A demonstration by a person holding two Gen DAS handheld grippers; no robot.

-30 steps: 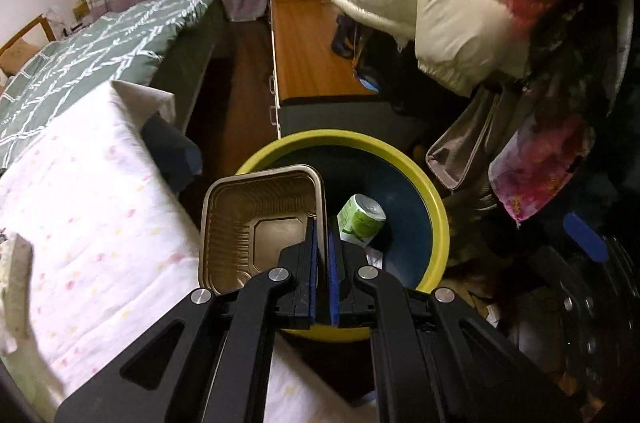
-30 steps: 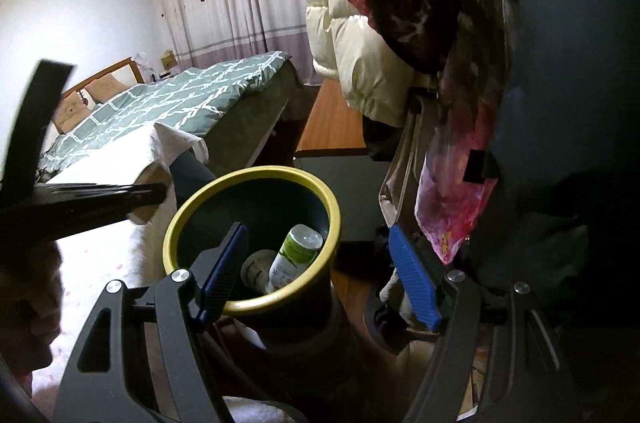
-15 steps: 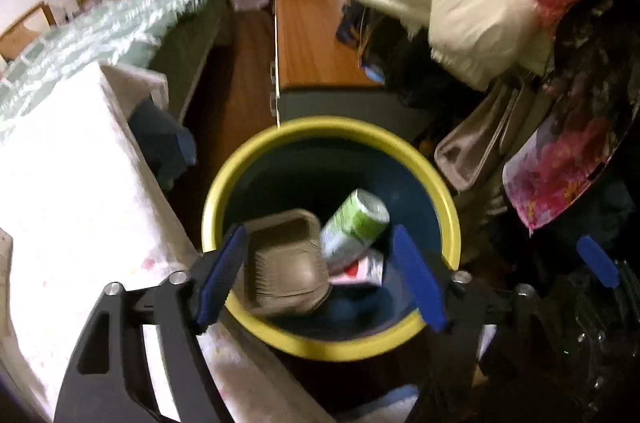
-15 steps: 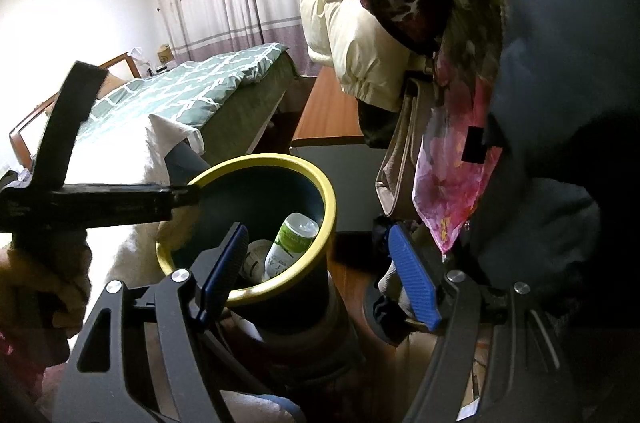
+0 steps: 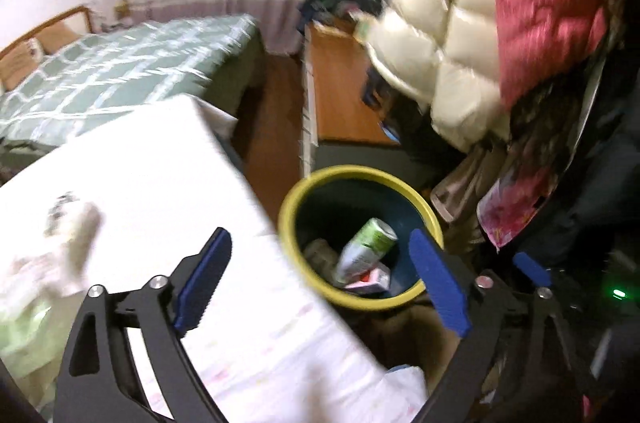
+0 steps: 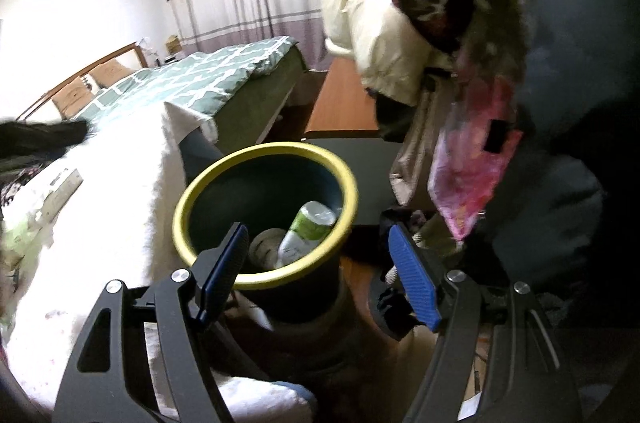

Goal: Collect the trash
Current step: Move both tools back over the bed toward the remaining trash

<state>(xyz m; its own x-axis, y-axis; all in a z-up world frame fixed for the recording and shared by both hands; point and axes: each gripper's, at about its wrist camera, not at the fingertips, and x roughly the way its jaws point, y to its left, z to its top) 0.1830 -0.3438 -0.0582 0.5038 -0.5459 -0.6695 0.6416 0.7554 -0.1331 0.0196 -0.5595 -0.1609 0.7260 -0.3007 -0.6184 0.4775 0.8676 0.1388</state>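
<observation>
Left wrist view: left gripper (image 5: 324,275), jaws opening and now empty, has dropped the brown ribbed foil tray (image 5: 320,255) into the yellow-rimmed dark bin (image 5: 360,173) beside the green can (image 5: 366,249); right gripper (image 6: 316,263) hangs spread, empty.

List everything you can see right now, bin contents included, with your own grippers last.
trash bin: 1, dark with yellow rim, on the floor beside the bed edge
drink can: 1, green and white, tilted inside the bin
foil tray: 1, brownish, inside the bin, partly hidden
small carton: 1, pink and white, at the bin bottom
white sheet: 1, covering the near bed
crumpled wrappers: a few, pale, blurred, on the sheet
green quilt: 1, on the far bed
wooden cabinet: 1, brown top
hanging jackets: several, cream and pink
left gripper: jaws opening, empty
right gripper: open, empty
</observation>
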